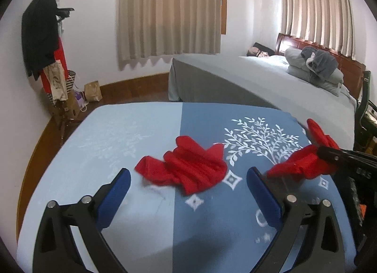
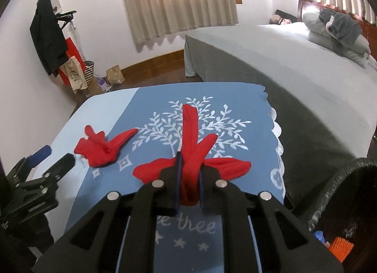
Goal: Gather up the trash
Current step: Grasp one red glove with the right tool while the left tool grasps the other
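My right tongs (image 2: pixel 188 167) pinch a red glove (image 2: pixel 195 150), their blue pads pressed tight on its bunched cuff while the fingers fan out above the white tree (image 2: pixel 188 122) printed on the blue cloth (image 2: pixel 146 98). One long finger of the glove stands up over the tree's trunk, and two others spread left and right below its branches. My left tongs (image 1: pixel 188 178) stand wide with nothing between the pads, hovering over the cloth just short of a second red glove (image 1: pixel 186 167). That glove lies crumpled on the cloth left of the tree, at the seam where pale blue meets darker blue. A black bag (image 2: pixel 348 202) gapes right of the tree, off the cloth's edge, with something orange (image 2: pixel 341 247) inside. Beyond the tree runs a grey bed (image 1: pixel 259 77) with pillows (image 1: pixel 313 72), and a coat rack (image 1: pixel 44 37) leans against the far wall to its left.
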{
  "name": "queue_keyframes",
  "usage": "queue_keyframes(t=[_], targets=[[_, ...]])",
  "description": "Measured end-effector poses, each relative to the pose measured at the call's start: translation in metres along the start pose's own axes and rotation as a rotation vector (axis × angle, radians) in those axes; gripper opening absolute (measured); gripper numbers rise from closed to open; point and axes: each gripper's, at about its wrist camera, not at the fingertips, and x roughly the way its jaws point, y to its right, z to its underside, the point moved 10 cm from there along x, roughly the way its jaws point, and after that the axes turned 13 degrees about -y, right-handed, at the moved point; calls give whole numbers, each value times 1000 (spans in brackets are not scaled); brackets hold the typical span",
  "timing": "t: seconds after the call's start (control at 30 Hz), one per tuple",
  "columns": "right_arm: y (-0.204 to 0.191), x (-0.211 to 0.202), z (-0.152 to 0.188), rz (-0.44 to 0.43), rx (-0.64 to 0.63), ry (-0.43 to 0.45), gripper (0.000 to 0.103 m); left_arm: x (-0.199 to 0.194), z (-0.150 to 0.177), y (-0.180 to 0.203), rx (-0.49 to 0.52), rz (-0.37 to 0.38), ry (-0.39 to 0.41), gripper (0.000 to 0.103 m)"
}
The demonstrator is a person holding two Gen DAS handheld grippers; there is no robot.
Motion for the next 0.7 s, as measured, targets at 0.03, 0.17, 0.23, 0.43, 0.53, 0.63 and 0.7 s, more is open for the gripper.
queue_keyframes(t=[0.03,0.17,0.23,0.43,0.53,0.63,0.7], targets=[[1,2,-2,-2,2,-1,11,5,-2,1,0,-2,-6,97],[5,9,-8,-10,9,-6,11,31,-9,-2,-9,-8,-49,97],[5,12,-11,-14,12,-8,11,43,-11,-5,-16,-10,-70,97],[3,18,-15,-26,12,-11,11,70,-12,-4,-29,10,-138,96],[3,18,-14,-29,8,-13,11,79,-10,0,-19,23,-174,90],[2,18,-12,-31,8,-16,11,87,-6,6,1,32,-210,70],[1,18,-12,-33,10,-18,11,86,-4,10,18,41,-213,52]])
